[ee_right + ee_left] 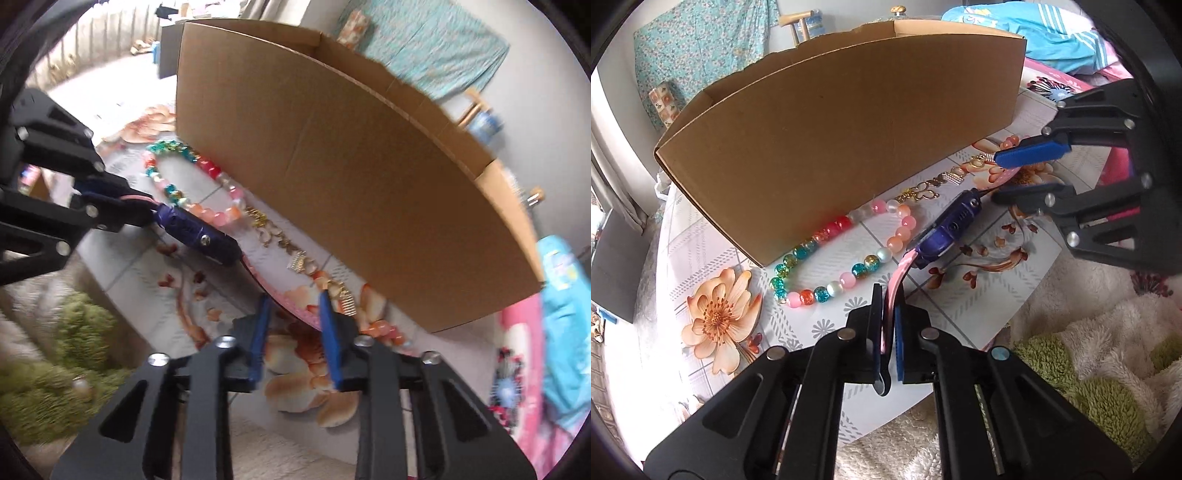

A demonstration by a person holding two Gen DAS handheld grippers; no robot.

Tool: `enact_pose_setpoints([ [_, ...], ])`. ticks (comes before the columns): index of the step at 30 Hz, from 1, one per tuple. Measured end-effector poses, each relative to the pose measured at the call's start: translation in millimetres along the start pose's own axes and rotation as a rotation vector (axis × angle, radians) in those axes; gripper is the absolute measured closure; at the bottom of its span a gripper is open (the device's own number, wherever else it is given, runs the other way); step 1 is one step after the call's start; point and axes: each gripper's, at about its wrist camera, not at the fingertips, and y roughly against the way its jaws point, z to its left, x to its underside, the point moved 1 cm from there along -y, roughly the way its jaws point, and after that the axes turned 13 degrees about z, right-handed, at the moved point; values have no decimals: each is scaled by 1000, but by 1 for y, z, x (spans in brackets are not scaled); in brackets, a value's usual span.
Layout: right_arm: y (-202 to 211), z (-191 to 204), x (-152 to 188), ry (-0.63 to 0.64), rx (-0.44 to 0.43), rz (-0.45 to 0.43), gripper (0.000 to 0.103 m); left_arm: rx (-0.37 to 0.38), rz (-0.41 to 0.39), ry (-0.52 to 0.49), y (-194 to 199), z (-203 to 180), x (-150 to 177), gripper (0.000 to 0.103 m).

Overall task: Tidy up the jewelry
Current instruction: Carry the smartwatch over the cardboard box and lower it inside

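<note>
A watch with a purple body (945, 229) and a pink strap (897, 277) is held above the flowered cloth. My left gripper (888, 306) is shut on one end of the pink strap. My right gripper (293, 299) is open, with its blue pads either side of the other strap end (295, 308); it also shows in the left wrist view (1008, 173). A bracelet of coloured glass beads (846, 254) lies on the cloth against a brown cardboard box (849, 129). A gold chain with charms (945, 181) lies along the box's foot.
The flowered tablecloth (713, 321) lies on a fluffy white and green blanket (1108, 369). Blue and pink bedding (1052, 37) is piled behind the box. The box also shows in the right wrist view (351, 184).
</note>
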Motion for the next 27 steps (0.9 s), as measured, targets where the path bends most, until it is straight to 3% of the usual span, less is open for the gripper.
enact_pose_setpoints([
  [4,2,21,4,-26,139,-48,94,-26,-15,3,1,-4,3,99],
  [11,28,32,-2,-129,295,-187,97,-78,-105,-14,25,-9,3,100],
  [19,67,19,-2,-238,383,-364,97,-162,-244,-19,77,-8,-8,100],
  [27,114,-42,-30,-313,373,-514,97,-171,-390,-25,136,15,-50,100],
])
